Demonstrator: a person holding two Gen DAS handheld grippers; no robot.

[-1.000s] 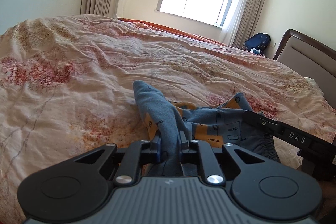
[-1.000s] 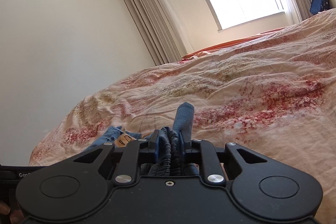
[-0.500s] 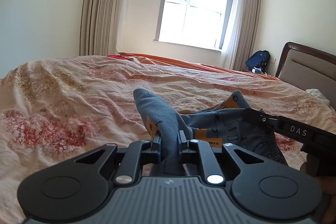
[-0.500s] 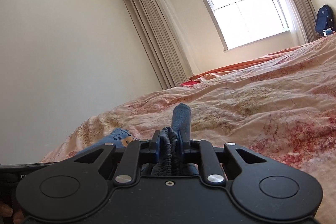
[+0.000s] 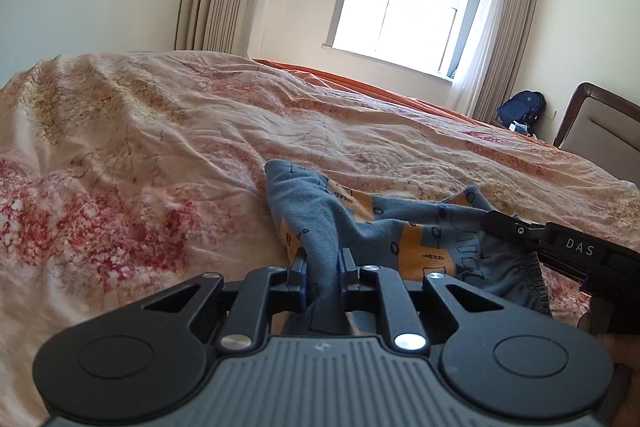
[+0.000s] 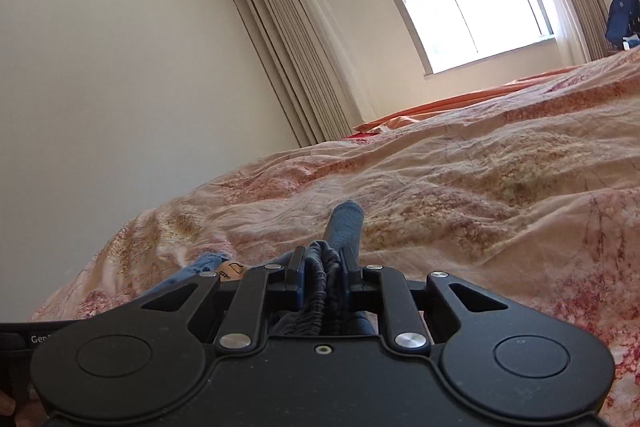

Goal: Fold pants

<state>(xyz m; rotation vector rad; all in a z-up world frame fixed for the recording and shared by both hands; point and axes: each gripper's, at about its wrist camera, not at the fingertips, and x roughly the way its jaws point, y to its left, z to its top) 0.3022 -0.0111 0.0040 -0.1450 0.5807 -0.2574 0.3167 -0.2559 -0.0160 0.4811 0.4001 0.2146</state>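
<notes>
On the big floral bedspread (image 5: 160, 155) that pretty much filled both views, the blue pants (image 5: 384, 231) with the orange print were bunched up just above the covers, stretched between the two tools. The left gripper (image 5: 323, 263) had its jaws pinched tight on a fold of the plain blue fabric, which poked up past the tips. The right gripper (image 6: 322, 263) was clamped on the gathered elastic waistband (image 6: 320, 267), with a bit of cloth sticking out ahead.
</notes>
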